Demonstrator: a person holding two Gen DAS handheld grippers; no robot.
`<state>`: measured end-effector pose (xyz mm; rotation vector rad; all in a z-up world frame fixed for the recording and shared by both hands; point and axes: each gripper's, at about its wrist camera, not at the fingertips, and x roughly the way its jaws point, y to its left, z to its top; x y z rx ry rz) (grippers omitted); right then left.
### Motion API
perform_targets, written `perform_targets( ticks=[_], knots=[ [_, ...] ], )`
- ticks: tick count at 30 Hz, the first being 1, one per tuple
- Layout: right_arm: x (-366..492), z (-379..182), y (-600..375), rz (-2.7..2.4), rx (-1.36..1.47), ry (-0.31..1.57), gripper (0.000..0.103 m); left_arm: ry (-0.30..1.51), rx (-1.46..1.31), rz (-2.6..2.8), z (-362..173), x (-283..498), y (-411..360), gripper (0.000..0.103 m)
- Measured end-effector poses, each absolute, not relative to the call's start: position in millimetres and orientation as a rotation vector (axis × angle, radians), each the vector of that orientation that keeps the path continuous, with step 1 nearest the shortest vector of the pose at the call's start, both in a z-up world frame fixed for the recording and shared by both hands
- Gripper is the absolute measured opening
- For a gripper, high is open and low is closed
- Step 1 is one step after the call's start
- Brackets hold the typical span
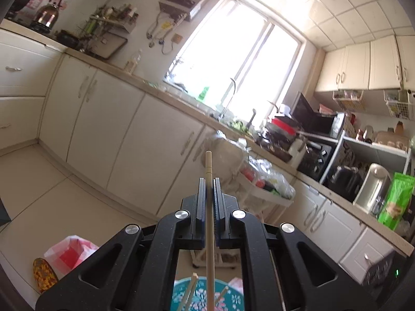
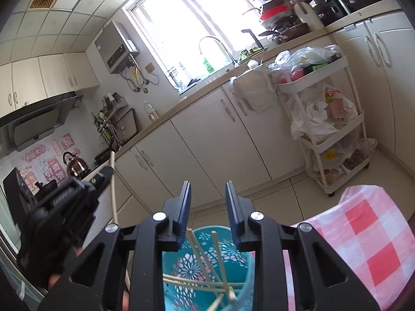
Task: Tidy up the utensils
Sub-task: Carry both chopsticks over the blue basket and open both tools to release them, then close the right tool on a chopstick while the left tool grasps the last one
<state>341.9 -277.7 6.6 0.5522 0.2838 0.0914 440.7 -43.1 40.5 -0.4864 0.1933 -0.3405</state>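
L fingers (image 1: 201,189) clamped on a chopstick (image 1: 209,207), held upright above teal holder (image 2: 207,264); R fingers (image 2: 184,199) wide apart, empty. Step looks like mid-insert; next: lower the tip inside the rim, then release.

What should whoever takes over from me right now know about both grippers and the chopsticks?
Left gripper: shut on one chopstick, held above the teal holder.
Right gripper: open, holding nothing, poised above the holder.
Done: several chopsticks already lie inside the holder, leaning loosely.
Left: lower the held chopstick into the holder and release. I cannot see whether more utensils remain on the checked cloth.
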Motion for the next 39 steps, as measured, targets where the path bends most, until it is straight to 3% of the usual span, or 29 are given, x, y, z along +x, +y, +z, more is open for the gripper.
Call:
perform_targets(
  ticks=[17,19,21,27,39],
  knots=[
    [276.8,-81.5,-300.1,0.049,0.546,0.516,0.037,0.357,-0.351,-0.303,-11.0,415.0,-66.3,0.008],
    [263.1,-91.6,-299.6,0.047,0.538,0.561,0.038,0.382,-0.315,-0.294,-16.2,398.7,-63.7,0.019],
    [250.0,-99.3,-296.9,0.051,0.520,0.608,0.040,0.408,-0.276,-0.266,-21.0,377.7,-58.6,0.046],
    [206.4,-117.2,-283.2,0.048,0.467,0.707,0.043,0.475,-0.128,-0.226,-31.2,309.6,-48.7,0.070],
    [156.9,-127.6,-261.7,0.029,0.424,0.784,0.047,0.581,-0.006,-0.237,-39.2,225.0,-51.6,0.082]
  ],
)
